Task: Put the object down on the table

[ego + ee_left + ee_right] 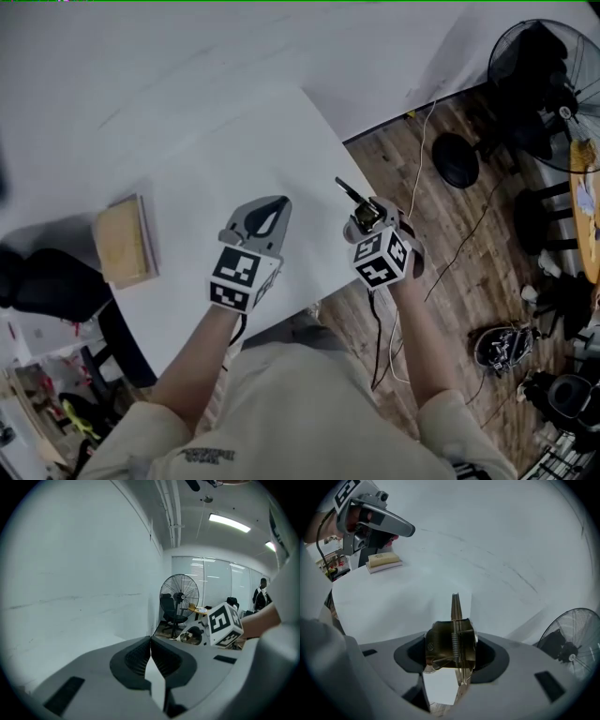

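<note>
Between the jaws of the right gripper [451,657] sits a brass-coloured metal clip [449,641] with a coil spring, the pads clamped on its two sides and its thin blade pointing forward. Seen from the head view, the clip is held by the right edge of the white table [234,141]. The left gripper [151,654] is pressed together with nothing in it. Farther left on the table lies a tan block [125,242]

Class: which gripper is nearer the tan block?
Left. The left gripper is over the table, right of the tan block; the right gripper, holding a metal clip, is farther right at the table's edge.
</note>
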Demonstrator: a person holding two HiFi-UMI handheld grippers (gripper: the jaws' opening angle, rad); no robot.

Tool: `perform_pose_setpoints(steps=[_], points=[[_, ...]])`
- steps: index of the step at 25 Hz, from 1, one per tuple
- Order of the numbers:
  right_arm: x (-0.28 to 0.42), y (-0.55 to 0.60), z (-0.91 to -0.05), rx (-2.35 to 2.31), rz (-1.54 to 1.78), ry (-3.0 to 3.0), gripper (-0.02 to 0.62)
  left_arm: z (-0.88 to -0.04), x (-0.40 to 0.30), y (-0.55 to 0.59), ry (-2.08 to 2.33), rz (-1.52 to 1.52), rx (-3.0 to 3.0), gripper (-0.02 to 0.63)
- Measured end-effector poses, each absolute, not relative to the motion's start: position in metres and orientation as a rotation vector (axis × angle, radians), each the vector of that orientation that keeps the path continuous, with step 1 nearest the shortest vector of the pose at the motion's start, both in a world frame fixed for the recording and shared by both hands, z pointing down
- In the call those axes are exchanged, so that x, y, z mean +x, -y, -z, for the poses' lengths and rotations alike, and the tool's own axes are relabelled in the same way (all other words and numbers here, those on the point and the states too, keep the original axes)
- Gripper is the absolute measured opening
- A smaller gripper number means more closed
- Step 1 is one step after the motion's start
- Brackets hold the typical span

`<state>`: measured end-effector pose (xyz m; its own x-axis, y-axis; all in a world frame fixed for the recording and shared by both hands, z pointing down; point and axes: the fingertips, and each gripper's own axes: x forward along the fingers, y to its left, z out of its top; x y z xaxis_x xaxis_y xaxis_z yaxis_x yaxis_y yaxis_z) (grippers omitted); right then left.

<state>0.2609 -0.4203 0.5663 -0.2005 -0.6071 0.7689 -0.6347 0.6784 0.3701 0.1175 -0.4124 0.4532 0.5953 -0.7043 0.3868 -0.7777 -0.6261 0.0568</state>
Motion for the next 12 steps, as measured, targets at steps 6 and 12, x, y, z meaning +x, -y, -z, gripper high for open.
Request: perform_pose_setpoints(steps=[6, 12], points=[[0.255, 0.434, -0.606, 0.957, -0.098, 1.836, 0.235, -0.471, 0.114, 0.428, 1.194, -0.515, 2.593, 0.021], [0.258, 0.447, -0.645, 0.949, -0.143, 1.794, 0.235, -0.497, 0.116, 0.435, 1.187, -0.609, 2.591, 0.021]])
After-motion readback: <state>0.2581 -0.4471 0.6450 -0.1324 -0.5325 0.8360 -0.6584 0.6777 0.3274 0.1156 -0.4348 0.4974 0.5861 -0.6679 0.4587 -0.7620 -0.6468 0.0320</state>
